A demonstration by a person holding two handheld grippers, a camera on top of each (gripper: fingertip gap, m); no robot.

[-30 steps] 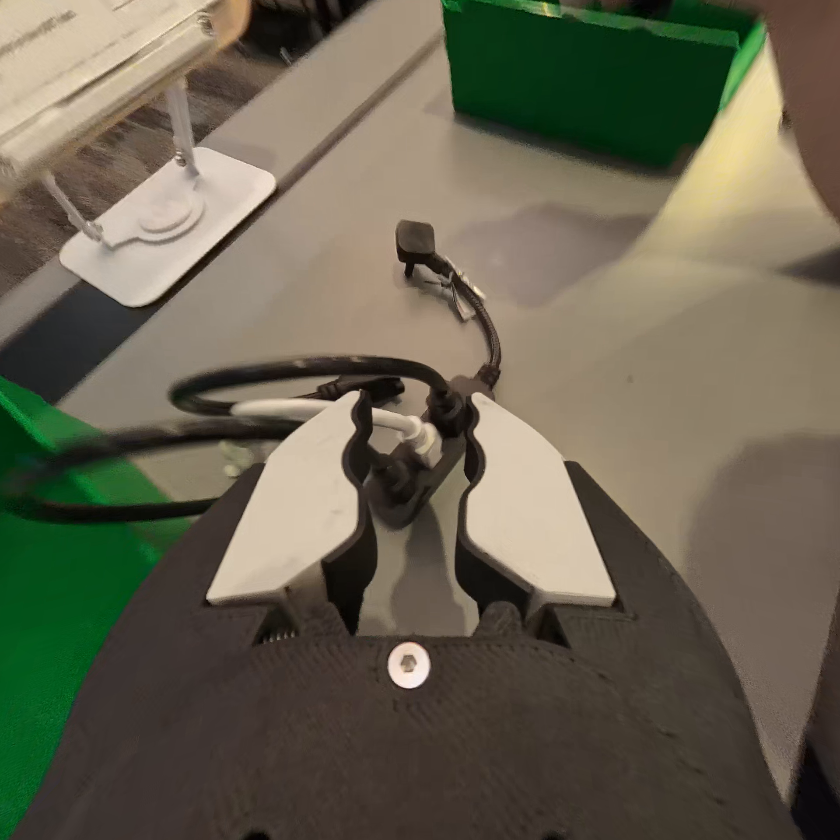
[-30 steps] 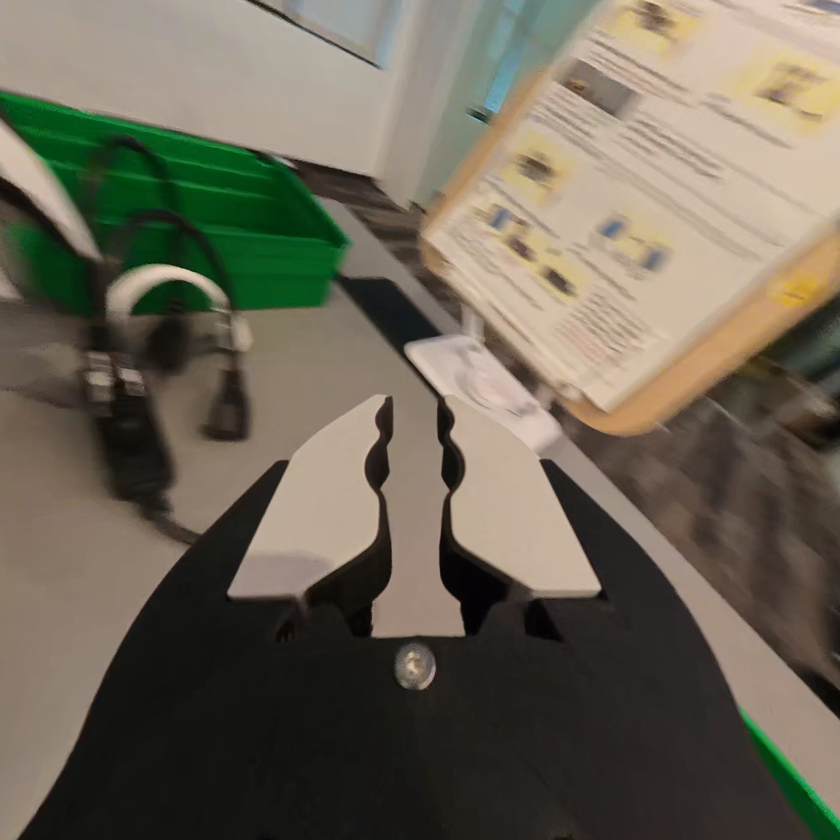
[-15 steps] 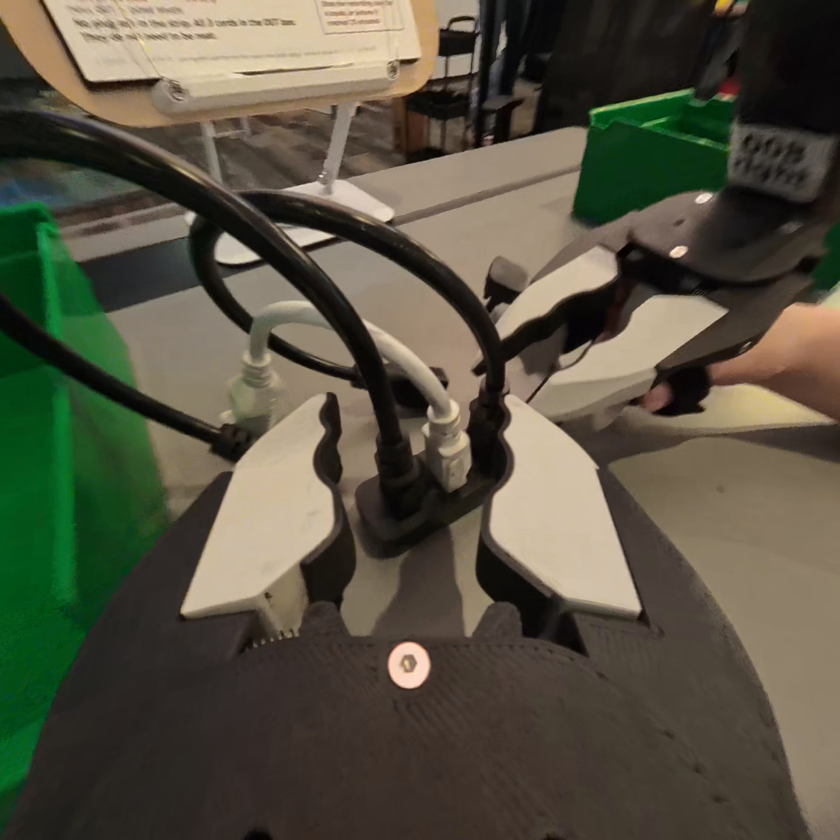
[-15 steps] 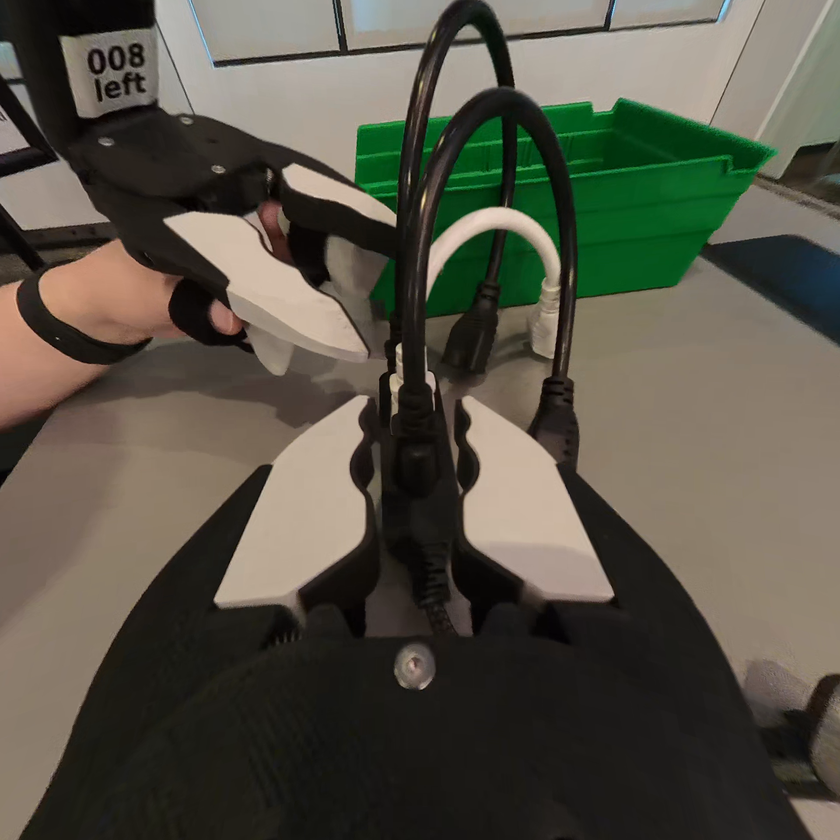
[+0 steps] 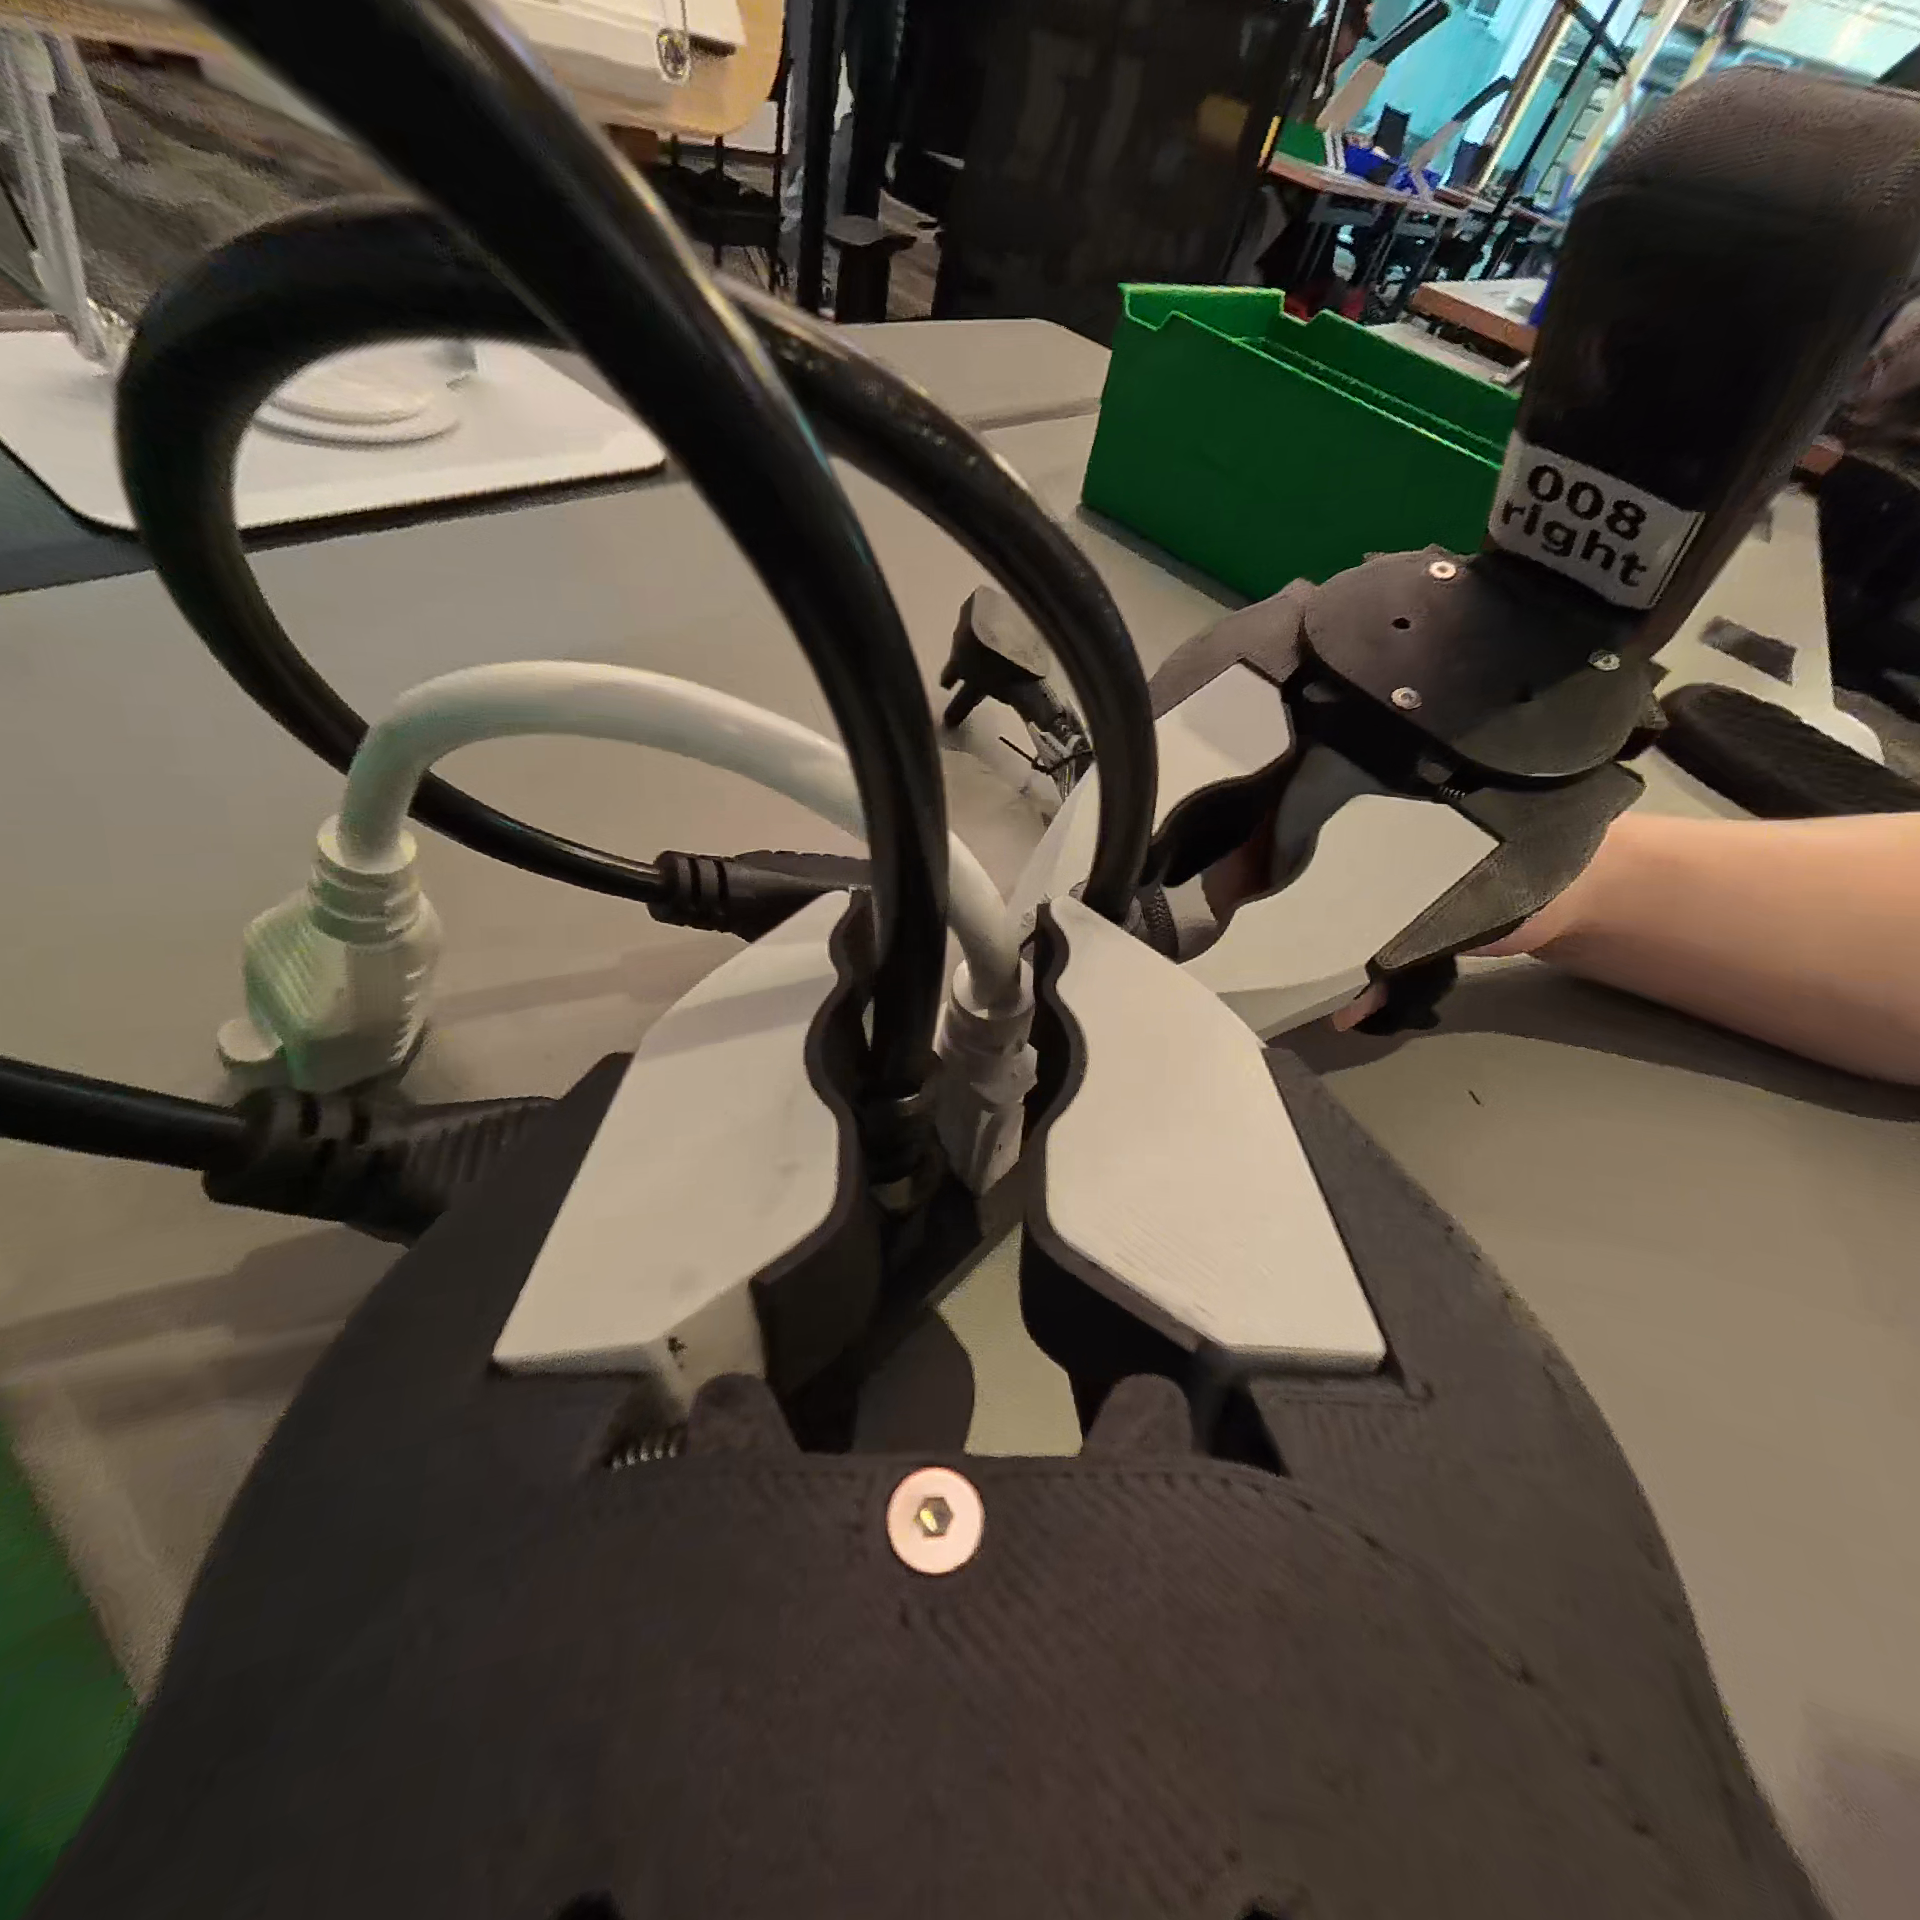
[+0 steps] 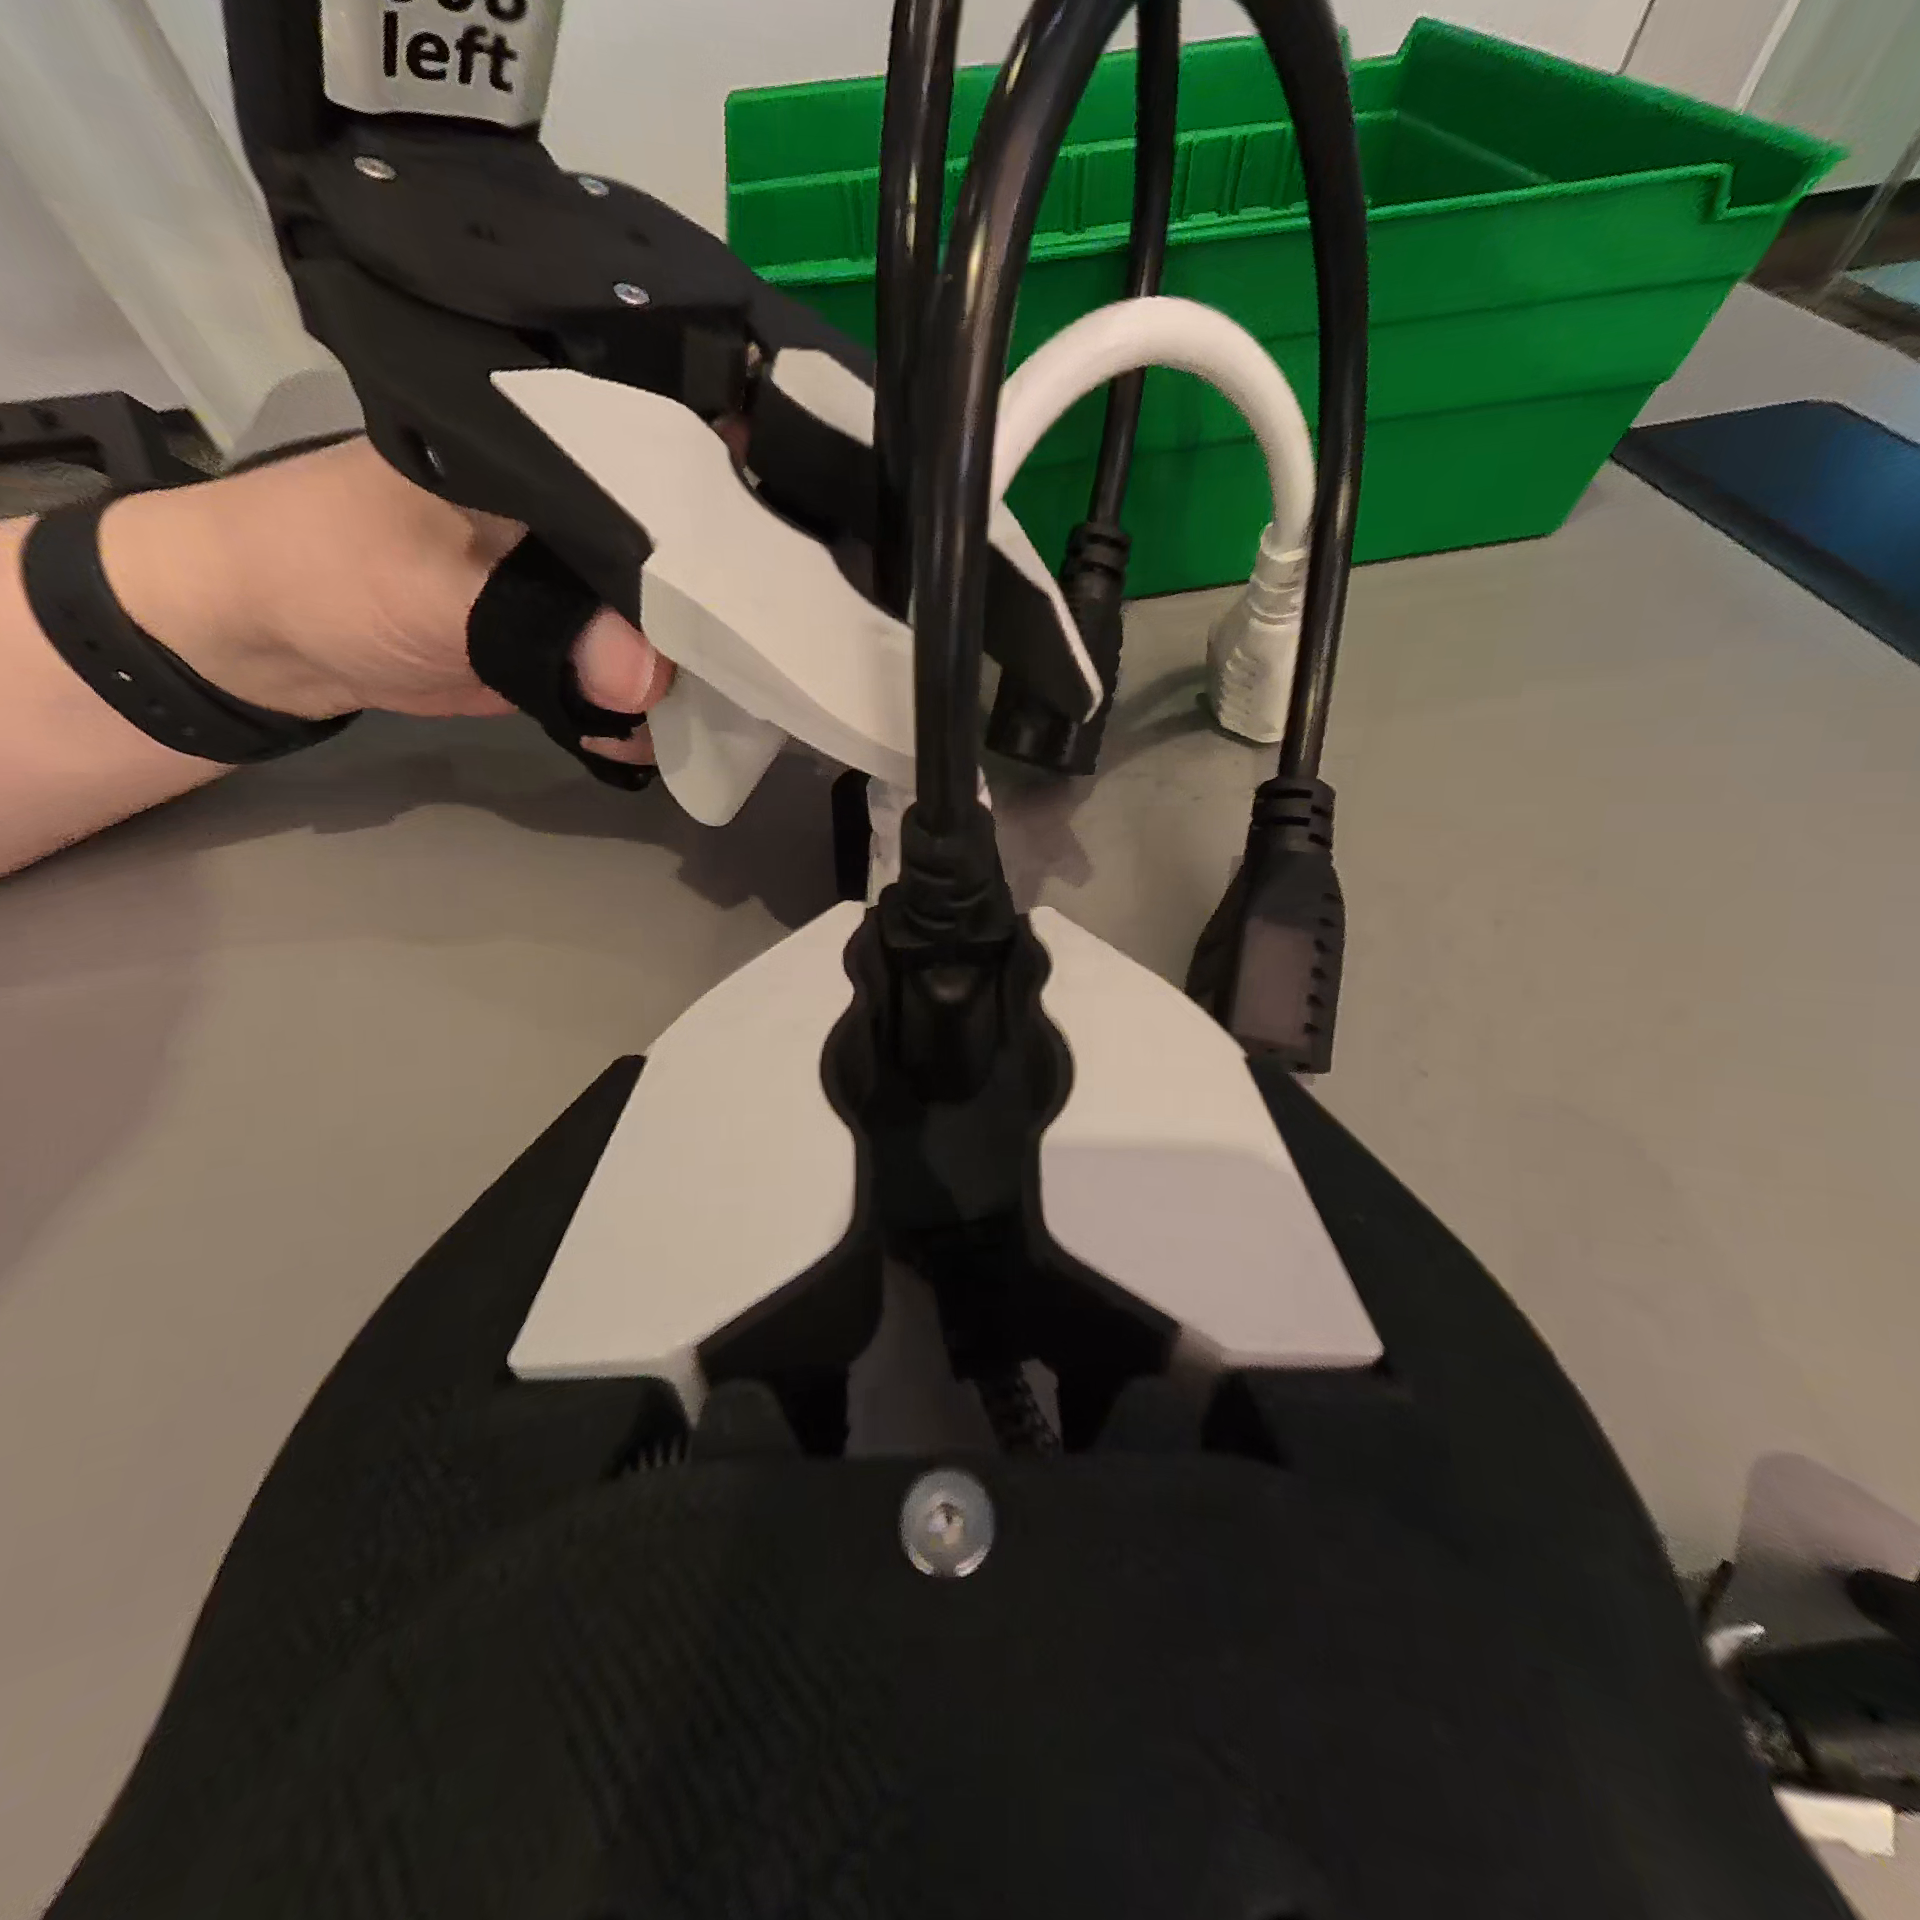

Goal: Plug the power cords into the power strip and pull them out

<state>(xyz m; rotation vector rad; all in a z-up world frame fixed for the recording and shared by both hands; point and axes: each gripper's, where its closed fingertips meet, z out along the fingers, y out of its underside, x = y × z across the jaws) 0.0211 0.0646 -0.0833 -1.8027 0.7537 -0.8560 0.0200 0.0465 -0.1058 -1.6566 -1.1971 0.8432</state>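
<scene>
Grey surface [image 5: 644, 623] with green bins at its edges; two tools work on a black power strip.

In the left wrist view, the left tool [image 5: 940, 940] is closed narrowly around a black plug [image 5: 902, 1127] and a white plug [image 5: 987, 1060] standing in the power strip [image 5: 935, 1236], near the picture's centre. The white cord [image 5: 623, 707] arches toward 9 o'clock to its free end [image 5: 332, 987] on the surface. At 3 o'clock sits the right tool [image 5: 1164, 894]. In the right wrist view, the right tool [image 6: 951, 914] grips a black plug [image 6: 940, 987] at centre; a green bin [image 6: 1455, 312] stands at 1 o'clock.
</scene>
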